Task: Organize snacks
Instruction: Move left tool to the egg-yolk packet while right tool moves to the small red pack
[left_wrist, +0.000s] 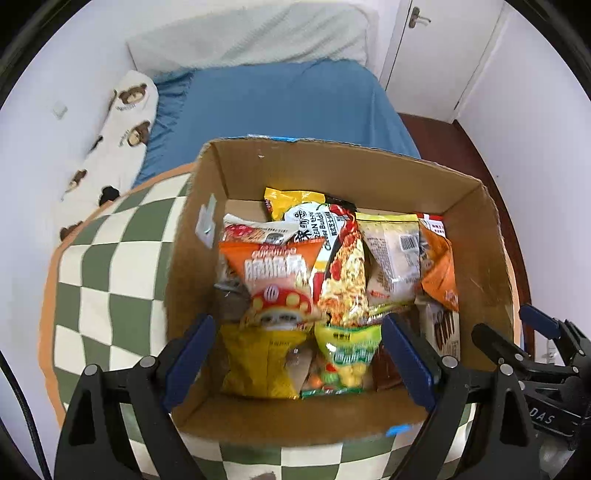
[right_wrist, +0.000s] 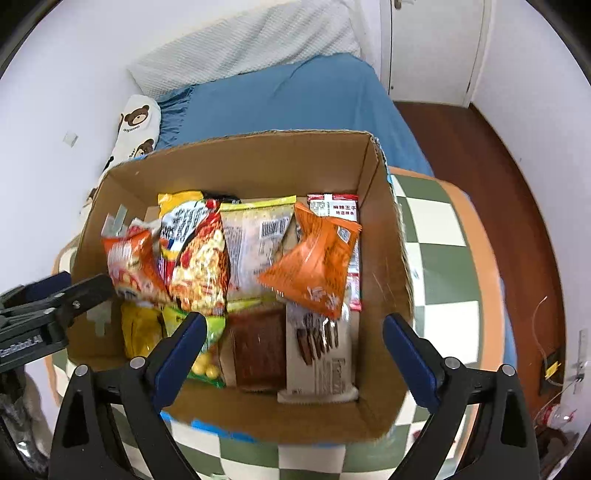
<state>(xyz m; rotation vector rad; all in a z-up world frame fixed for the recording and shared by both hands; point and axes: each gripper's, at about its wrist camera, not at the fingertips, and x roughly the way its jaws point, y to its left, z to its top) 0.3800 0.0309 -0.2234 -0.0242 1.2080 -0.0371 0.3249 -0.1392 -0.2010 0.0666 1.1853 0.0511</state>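
Cardboard box (left_wrist: 476, 236) centre frame in both views, resting on a green-and-white checked cushion (left_wrist: 110, 280) on a bed (left_wrist: 280, 107) with a blue sheet. Packed with snack bags: orange mushroom bag (left_wrist: 273, 273) left of centre in the left view, noodle pack (left_wrist: 343, 266) beside it, pale barcode pack (left_wrist: 395, 251) right of that, yellow bag (left_wrist: 258, 362) and green bag (left_wrist: 349, 354) at the near wall. In the right view, orange pouch (right_wrist: 314, 262) tilted on top right of centre, brown pack (right_wrist: 258, 347) and white biscuit pack (right_wrist: 321, 354) at the lower middle. Left claw (left_wrist: 299, 365) released, fingers spread wide over the near side of the box, gripping nothing. Right claw (right_wrist: 295, 362) likewise released, spread above the near wall. Bear-print pillow (left_wrist: 122, 122) upper left, by the wall.
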